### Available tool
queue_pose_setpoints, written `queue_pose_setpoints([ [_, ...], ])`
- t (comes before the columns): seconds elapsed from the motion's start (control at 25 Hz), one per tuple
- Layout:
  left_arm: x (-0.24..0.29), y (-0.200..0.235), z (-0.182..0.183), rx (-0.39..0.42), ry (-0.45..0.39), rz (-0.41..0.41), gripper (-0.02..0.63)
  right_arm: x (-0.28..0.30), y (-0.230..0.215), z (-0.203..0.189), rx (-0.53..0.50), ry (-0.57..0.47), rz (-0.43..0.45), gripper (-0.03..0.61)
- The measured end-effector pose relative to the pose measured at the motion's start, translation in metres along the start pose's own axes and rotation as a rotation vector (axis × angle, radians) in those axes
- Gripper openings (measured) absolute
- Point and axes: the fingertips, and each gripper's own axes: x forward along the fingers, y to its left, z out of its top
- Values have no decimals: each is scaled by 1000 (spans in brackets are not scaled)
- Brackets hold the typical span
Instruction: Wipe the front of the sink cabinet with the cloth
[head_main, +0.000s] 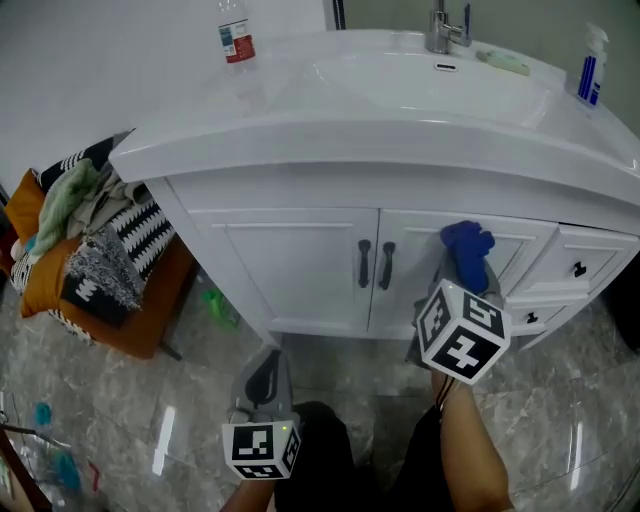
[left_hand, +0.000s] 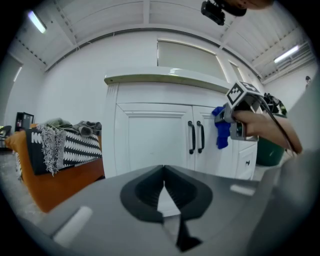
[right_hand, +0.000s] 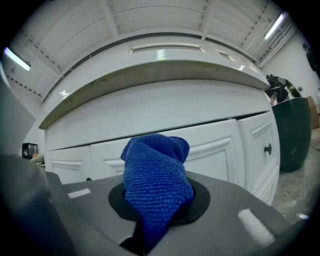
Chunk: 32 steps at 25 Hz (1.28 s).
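Note:
The white sink cabinet (head_main: 300, 265) has two doors with black handles (head_main: 375, 264) and drawers at the right. My right gripper (head_main: 466, 268) is shut on a bunched blue cloth (head_main: 466, 248), held up close to the top of the right door (head_main: 440, 270). In the right gripper view the cloth (right_hand: 157, 182) bulges out of the jaws just before the cabinet front (right_hand: 210, 150); whether it touches is unclear. My left gripper (head_main: 264, 372) hangs low near the floor, shut and holding nothing, its tips (left_hand: 164, 187) pointed at the left door (left_hand: 155, 142).
An orange seat (head_main: 95, 300) piled with striped cushions and cloths stands left of the cabinet. On the countertop (head_main: 400, 130) stand a water bottle (head_main: 236, 32), a tap (head_main: 445, 28) and a spray bottle (head_main: 592, 68). A dark bin (right_hand: 295, 132) stands right of the cabinet. The floor (head_main: 560, 420) is glossy marble.

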Motion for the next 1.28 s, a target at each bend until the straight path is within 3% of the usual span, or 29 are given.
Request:
queue_pose_setpoints([
  [0.24, -13, 9, -1, -4, 8, 15, 11, -3, 67, -6, -40, 34, 163, 54],
  [0.48, -21, 19, -2, -3, 14, 32, 11, -5, 79, -2, -35, 21, 119, 54],
  [0.6, -25, 23, -5, 3, 10, 37, 11, -8, 90, -1, -38, 1, 143, 55],
  [0.8, -38, 37, -1, -11, 3, 70, 11, -19, 156, 8, -105, -45, 313, 55],
  [1.08, -76, 79, -1, -8, 15, 164, 11, -5, 224, -17, -43, -24, 426, 54],
  [1.28, -100, 101, -13, -20, 38, 226, 11, -10, 293, -42, -36, -9, 597, 54],
])
